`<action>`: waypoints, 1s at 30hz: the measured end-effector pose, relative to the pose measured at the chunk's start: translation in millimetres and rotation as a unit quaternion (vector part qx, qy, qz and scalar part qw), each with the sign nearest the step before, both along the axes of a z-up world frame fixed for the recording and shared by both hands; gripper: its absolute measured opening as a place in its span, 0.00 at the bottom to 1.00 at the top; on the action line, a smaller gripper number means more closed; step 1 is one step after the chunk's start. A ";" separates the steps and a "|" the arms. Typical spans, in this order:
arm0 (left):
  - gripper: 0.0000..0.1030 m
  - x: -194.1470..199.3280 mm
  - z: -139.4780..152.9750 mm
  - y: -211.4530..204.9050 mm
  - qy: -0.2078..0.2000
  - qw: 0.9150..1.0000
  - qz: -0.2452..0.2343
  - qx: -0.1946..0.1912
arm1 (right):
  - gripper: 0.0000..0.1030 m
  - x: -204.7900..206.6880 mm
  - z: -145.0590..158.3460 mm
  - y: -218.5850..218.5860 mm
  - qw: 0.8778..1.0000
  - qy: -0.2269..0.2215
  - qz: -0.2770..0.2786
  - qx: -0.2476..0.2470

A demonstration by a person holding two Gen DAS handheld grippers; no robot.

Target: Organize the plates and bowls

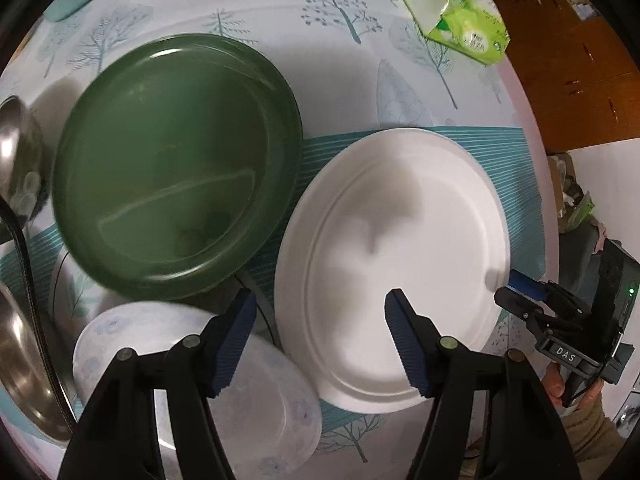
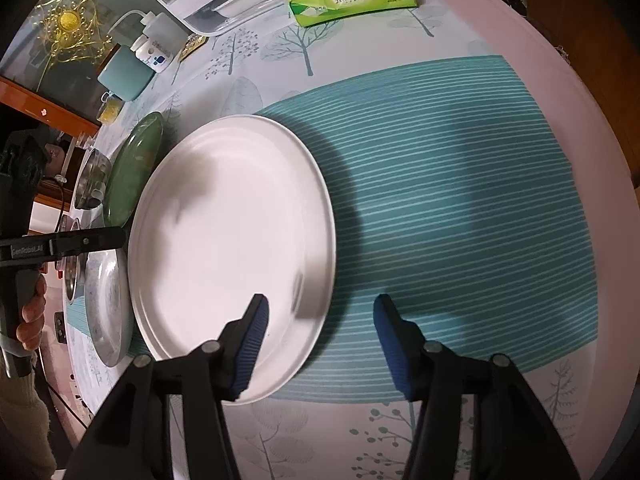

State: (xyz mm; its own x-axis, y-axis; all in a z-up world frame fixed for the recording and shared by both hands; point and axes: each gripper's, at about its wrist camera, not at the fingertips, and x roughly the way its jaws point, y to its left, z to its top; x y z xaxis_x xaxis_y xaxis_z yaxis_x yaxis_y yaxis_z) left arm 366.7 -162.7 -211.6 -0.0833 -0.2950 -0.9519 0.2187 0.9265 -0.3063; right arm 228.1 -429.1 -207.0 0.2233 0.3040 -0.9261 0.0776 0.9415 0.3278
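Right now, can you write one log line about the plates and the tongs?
white plate: flat on table | green plate: beside it | left tongs: open over its left rim | right tongs: open over its right rim

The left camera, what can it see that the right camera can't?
Only the left camera shows the inside of the green plate, a flowery bowl from above and a ladle. Only the right camera shows a white appliance, a teal cup and a gold ornament. Both show the white plate and the tissue pack.
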 end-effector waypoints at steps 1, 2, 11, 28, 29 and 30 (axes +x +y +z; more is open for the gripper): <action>0.63 1.1 -3.3 0.1 0.003 1.000 -0.001 0.004 | 0.49 0.6 -1.6 0.1 1.000 0.003 0.000 0.001; 0.62 2.1 -6.6 0.0 0.008 1.000 -0.001 0.007 | 0.48 1.4 -3.3 -0.1 1.000 0.006 0.000 0.004; 0.44 -1.0 -24.4 -12.0 0.031 0.998 -0.045 0.025 | 0.20 7.0 -5.0 2.7 1.000 0.012 0.010 0.023; 0.25 -44.1 31.4 -4.5 0.002 0.999 -0.046 -0.014 | 0.19 -6.5 34.8 -18.7 1.000 -0.015 -0.004 -0.008; 0.25 -51.0 37.0 -4.9 0.000 0.999 -0.049 -0.017 | 0.19 -9.6 40.0 -20.0 1.000 -0.018 -0.002 -0.014; 0.25 -59.3 43.1 -3.9 -0.002 0.998 -0.053 -0.020 | 0.19 -13.9 46.4 -21.6 1.000 -0.021 0.000 -0.021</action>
